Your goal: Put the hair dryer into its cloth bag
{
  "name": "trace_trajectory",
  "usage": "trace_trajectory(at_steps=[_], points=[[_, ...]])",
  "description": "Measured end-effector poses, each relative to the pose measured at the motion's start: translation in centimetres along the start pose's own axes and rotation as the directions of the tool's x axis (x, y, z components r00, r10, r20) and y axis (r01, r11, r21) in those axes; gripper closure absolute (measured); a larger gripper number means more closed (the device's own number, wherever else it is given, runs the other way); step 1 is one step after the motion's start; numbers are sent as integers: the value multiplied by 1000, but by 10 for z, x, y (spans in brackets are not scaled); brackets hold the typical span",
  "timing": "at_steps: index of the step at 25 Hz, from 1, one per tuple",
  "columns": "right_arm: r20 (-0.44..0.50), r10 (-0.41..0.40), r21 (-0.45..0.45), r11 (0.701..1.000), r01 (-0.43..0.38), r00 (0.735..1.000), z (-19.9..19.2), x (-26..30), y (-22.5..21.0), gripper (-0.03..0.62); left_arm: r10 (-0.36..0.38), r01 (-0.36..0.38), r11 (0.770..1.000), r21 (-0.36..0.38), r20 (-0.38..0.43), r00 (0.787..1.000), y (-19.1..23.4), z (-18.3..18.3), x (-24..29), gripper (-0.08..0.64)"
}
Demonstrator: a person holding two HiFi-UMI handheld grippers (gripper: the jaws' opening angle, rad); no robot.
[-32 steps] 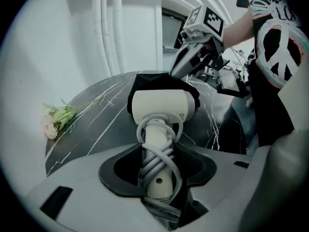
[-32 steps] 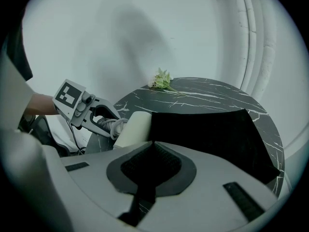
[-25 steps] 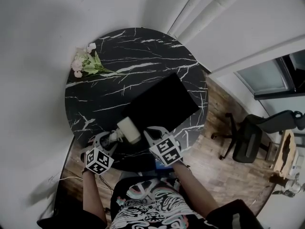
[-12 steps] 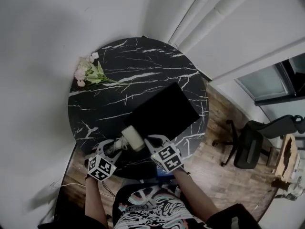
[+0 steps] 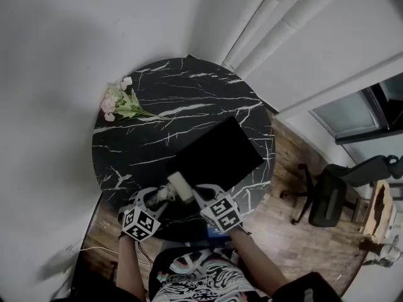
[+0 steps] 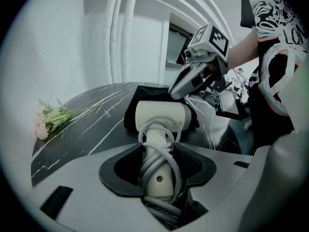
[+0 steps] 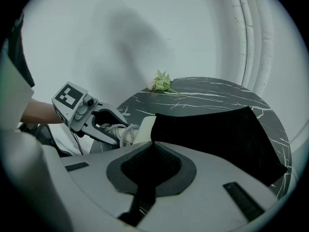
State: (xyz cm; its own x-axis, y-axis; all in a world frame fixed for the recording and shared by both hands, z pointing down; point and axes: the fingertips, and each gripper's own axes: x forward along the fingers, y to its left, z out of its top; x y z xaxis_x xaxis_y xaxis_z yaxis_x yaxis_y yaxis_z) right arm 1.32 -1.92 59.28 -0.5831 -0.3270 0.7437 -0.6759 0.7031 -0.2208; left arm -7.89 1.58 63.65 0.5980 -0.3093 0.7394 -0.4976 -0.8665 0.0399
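Note:
A white hair dryer point(image 5: 179, 187) with its cord wound round the handle point(image 6: 159, 170) is held by my left gripper point(image 5: 158, 197), jaws shut on handle and cord. Its head point(image 6: 161, 117) points at the near end of the black cloth bag point(image 5: 217, 153), which lies flat on the round black marble table point(image 5: 157, 106). My right gripper point(image 5: 200, 194) is just right of the dryer, shut on the bag's near edge point(image 7: 159, 124). In the right gripper view the dryer point(image 7: 143, 129) touches the bag's point(image 7: 217, 129) corner, with the left gripper point(image 7: 104, 124) behind it.
A small bunch of pink flowers point(image 5: 119, 102) lies at the table's far left. White wall and pipes point(image 5: 264, 17) stand behind the table. An office chair point(image 5: 327, 194) is on the wooden floor to the right. The person's torso is close to the table's near edge.
The left gripper has tipped a little with the dryer, which stays at the bag's near end. The right gripper has held still on the bag. The head view has shifted.

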Motion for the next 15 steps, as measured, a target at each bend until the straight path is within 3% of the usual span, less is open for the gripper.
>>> trace_trajectory(at_steps=[15], points=[[18, -10, -3, 1000, 10, 1000, 4, 2, 2, 569, 23, -23, 1000, 0, -15, 1000, 1, 10, 24, 348]])
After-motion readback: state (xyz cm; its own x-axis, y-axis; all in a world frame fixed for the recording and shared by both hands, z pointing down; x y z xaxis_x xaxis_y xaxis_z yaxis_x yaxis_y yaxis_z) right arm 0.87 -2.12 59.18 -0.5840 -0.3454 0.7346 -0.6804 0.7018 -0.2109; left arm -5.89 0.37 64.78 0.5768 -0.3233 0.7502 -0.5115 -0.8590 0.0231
